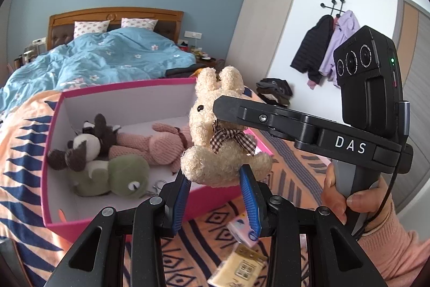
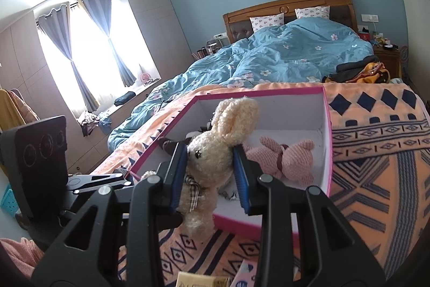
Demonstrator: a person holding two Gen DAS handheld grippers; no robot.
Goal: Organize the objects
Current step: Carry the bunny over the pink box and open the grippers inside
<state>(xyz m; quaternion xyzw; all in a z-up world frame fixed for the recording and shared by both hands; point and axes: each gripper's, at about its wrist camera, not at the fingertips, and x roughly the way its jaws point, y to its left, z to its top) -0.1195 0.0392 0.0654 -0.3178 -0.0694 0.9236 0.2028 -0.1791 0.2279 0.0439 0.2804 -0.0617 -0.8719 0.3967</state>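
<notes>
Bed w/ blue floral duvet at rear, orange/navy patterned blanket spread over the near end. Pink box w/ white inside sits on blanket, open top. Inside box: pink knit plush lying flat, brown/white plush on top of green frog plush, all touching at left-centre of box floor.

Cream bunny plush w/ checked bow – held up in the air over the box's near-right corner, upright, ears up. Right gripper clamped on bunny's head, blue pads pressing both sides – seen side-on in left wrist view, person's hand on its handle, pink sleeve below. Left gripper just under bunny's lower body, pads at either side of its bottom; jaws narrow, at closed end of travel, but can't tell if actually pinching the plush or just touching.

Small stuff on blanket nr left gripper, outside box: white/blue packet, yellow packet beside it, both partly hidden by fingers.
</notes>
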